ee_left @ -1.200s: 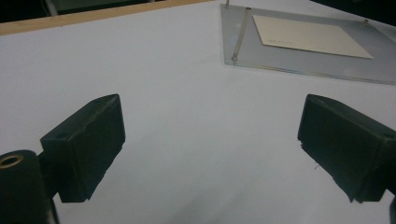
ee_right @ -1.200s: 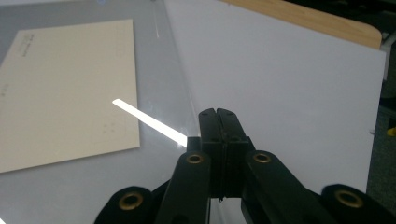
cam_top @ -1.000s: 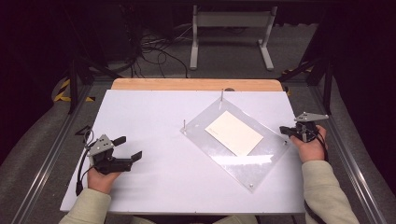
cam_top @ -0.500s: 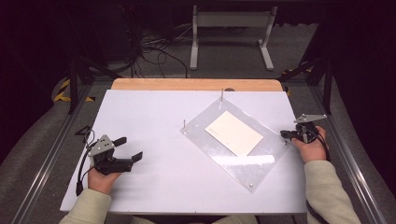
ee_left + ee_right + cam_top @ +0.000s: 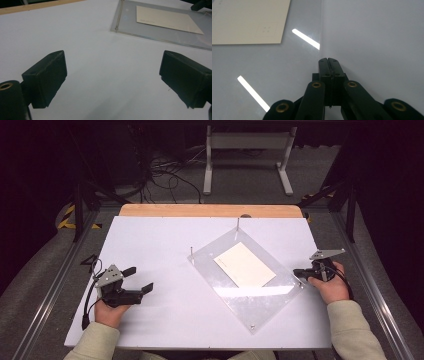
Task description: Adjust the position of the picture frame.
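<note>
A clear acrylic plate (image 5: 240, 296) lies at an angle on the white table (image 5: 165, 240), with a cream card (image 5: 245, 265) on its far half. My right gripper (image 5: 296, 272) is shut, and its tips rest at the plate's right edge. In the right gripper view the shut right gripper (image 5: 328, 60) points along the plate (image 5: 274, 70) border, with the card (image 5: 244, 20) up left. My left gripper (image 5: 140, 279) stands open on bare table at the left, nothing between its jaws. The left gripper view shows the open left gripper (image 5: 112, 75), with the plate (image 5: 127, 23) and card (image 5: 167, 18) beyond it.
Two thin metal posts (image 5: 237, 223) (image 5: 191, 253) rise at the plate's far corners. A wooden strip (image 5: 210, 210) runs along the table's far edge. Metal rails flank the table, and cables and a stand foot lie on the floor beyond.
My right hand has drifted slightly toward the near side along the plate's right edge. The left hand has not moved.
</note>
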The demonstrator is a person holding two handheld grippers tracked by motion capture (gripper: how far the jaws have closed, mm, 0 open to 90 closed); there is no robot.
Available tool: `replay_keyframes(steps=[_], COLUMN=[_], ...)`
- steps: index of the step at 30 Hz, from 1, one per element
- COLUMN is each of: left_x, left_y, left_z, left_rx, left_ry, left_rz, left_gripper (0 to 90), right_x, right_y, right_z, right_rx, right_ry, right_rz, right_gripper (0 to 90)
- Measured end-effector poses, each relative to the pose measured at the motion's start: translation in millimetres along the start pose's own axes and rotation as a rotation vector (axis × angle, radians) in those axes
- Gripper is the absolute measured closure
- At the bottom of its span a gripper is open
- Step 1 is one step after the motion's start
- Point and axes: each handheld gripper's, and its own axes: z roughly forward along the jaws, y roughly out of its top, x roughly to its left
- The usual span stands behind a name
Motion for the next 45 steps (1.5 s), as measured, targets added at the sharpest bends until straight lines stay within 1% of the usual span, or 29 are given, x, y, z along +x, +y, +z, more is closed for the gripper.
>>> replay_keyframes(steps=[1, 2, 4, 10, 14, 18, 25, 27, 30, 33, 34, 36, 37, 38, 39, 41, 42, 43, 44, 45], left_x=[0.0, 0.0, -0.1, -0.4, -0.3, -0.4, 0.1, -0.4, -0.1, -0.1, -0.1, -0.1, -0.3, -0.3, -0.3, -0.3, -0.4, -0.5, -0.5, -1.0], left_y=[0.0, 0.0, 0.1, 0.2, 0.4, 0.4, 0.4, 0.3, 0.4, 0.5, 0.5, 0.4, 0.5, 0.5, 0.4, 0.1, -0.3, -0.7, -1.1, -2.0], left_z=[0.0, 0.3, 0.6, 1.3, 1.0, 0.9, 0.9, 1.0, 0.8, 0.4, 0.4, 0.7, 0.5, 0.5, 0.3, -0.7, -1.2, -2.3, -3.9, -5.0], left_rx=[0.000, -0.002, -0.003, -0.004, -0.007, -0.006, -0.008, -0.007, -0.008, -0.007, -0.007, -0.009, -0.007, -0.007, -0.006, -0.004, -0.007, -0.010, -0.008, -0.010], left_ry=[0.000, -0.001, 0.001, -0.003, -0.003, -0.002, -0.003, -0.003, -0.005, -0.003, -0.003, -0.004, -0.003, -0.003, -0.001, 0.000, -0.004, -0.003, 0.002, 0.000], left_rz=[0.000, -0.001, -0.002, -0.003, -0.002, -0.001, 0.000, -0.005, -0.002, -0.003, -0.003, -0.003, 0.000, 0.000, 0.000, -0.001, -0.003, -0.004, -0.003, -0.006], left_gripper=[7.9, 7.9, 7.9, 7.9, 7.9, 7.9, 7.9, 7.9, 7.9, 7.9, 8.0, 7.9, 7.9, 7.9, 7.9, 7.9, 7.9, 7.9, 7.9, 7.9], right_x=[0.0, 3.9, 13.8, 39.3, 58.1, 72.9, 101.1, 107.5, 112.9, 115.4, 115.6, 117.0, 117.3, 117.3, 117.7, 116.2, 115.3, 112.3, 112.3, 110.5], right_y=[0.0, -0.4, -0.8, -0.2, 2.3, 4.4, 9.7, 11.1, 12.7, 13.4, 14.1, 18.8, 21.5, 21.5, 26.0, 40.6, 45.4, 57.7, 57.7, 63.6], right_z=[0.0, -0.2, 0.1, 3.2, 6.9, 11.7, 20.8, 23.4, 27.5, 29.3, 29.2, 29.1, 29.0, 29.0, 28.3, 26.3, 26.0, 25.9, 25.9, 26.3], right_rx=[0.000, 0.005, 0.015, 0.038, 0.064, 0.079, 0.102, 0.107, 0.107, 0.108, 0.110, 0.122, 0.118, 0.118, 0.107, 0.057, 0.041, -0.004, -0.004, -0.025], right_ry=[0.000, 0.011, 0.042, 0.107, 0.164, 0.218, 0.301, 0.324, 0.361, 0.374, 0.374, 0.360, 0.354, 0.354, 0.339, 0.309, 0.302, 0.272, 0.272, 0.260], right_rz=[0.000, -0.006, -0.020, -0.057, -0.089, -0.097, -0.152, -0.162, -0.167, -0.170, -0.181, -0.224, -0.234, -0.234, -0.240, -0.253, -0.257, -0.256, -0.256, -0.250], right_gripper=[90.0, 90.0, 90.0, 90.0, 90.0, 90.0, 90.0, 90.0, 90.0, 90.0, 89.9, 88.0, 85.4, 85.4, 83.3, 79.9, 78.1, 72.5, 72.5, 70.3])
